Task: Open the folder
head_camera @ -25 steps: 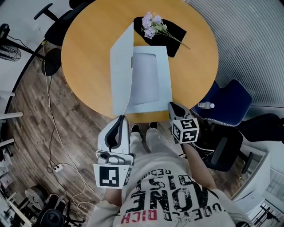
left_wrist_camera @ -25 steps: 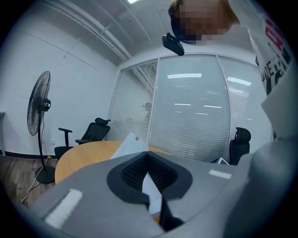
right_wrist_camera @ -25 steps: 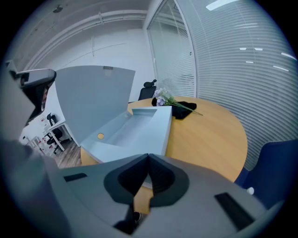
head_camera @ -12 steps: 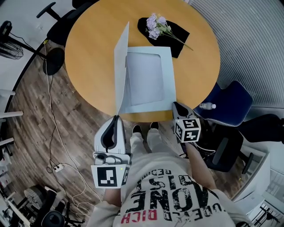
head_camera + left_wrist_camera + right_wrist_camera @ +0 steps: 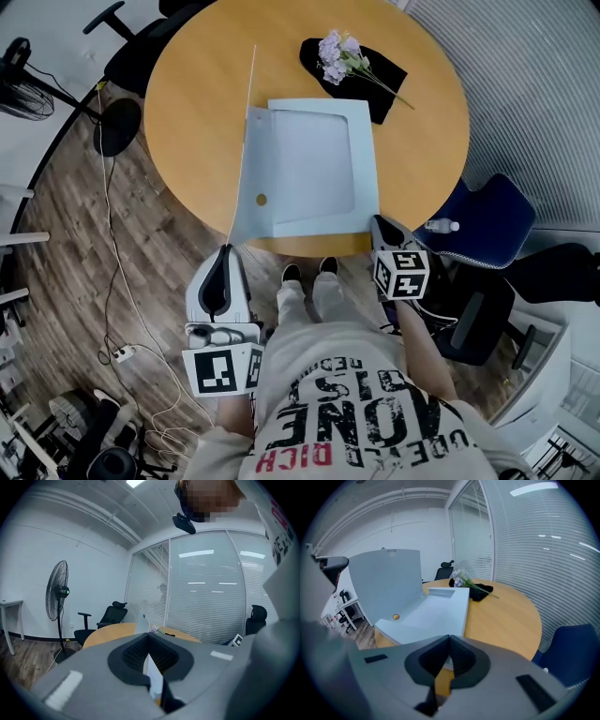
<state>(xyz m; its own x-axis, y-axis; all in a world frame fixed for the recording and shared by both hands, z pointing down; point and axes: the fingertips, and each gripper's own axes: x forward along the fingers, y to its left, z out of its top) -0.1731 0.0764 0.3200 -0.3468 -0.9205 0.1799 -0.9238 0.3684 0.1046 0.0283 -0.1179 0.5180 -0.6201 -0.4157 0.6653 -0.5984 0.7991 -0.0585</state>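
The folder (image 5: 314,159) lies open on the round table (image 5: 187,112), near its front edge, with its cover (image 5: 384,581) standing upright on the left, seen edge-on from above. The left gripper (image 5: 228,251) has its jaws closed on the cover's near corner. The right gripper (image 5: 377,223) is clamped on the back panel's near right corner. Beyond lie flowers (image 5: 336,52) on a black cloth (image 5: 380,80)

Place: I'm in an office meeting room.
Table: round wooden table (image 5: 187,112) before me.
Walls: glass partitions (image 5: 206,597) with blinds.
Furnishings: black swivel chair (image 5: 108,616), pedestal fan (image 5: 57,592).
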